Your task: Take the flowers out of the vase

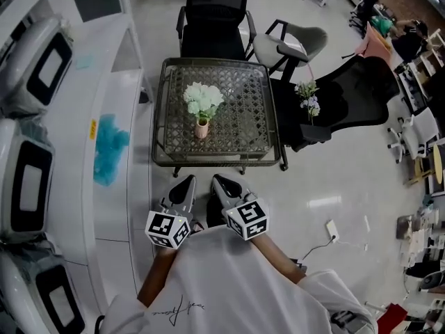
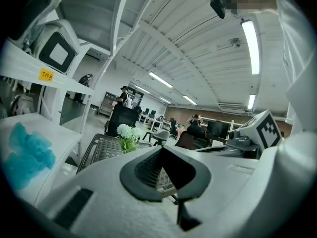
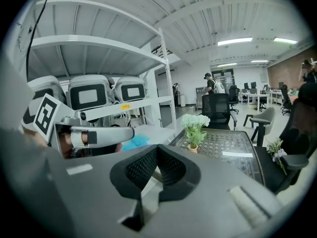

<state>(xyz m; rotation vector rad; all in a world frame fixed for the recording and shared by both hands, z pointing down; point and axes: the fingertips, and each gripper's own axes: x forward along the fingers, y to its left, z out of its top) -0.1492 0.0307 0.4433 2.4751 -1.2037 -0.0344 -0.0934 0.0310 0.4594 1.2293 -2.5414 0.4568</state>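
White flowers (image 1: pixel 203 99) in vase (image 1: pixel 201 129) untouched, left tongs (image 1: pixel 185 182) closed, empty, right tongs (image 1: pixel 220 181) closed, empty

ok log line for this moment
phase: pre-grasp | left gripper: shut, empty | right gripper: shut, empty | flowers: in vase on table

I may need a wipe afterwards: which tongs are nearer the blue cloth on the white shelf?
Left. In the head view the left tongs sit right of and below the blue cloth. The right tongs are farther right, beyond the left ones.
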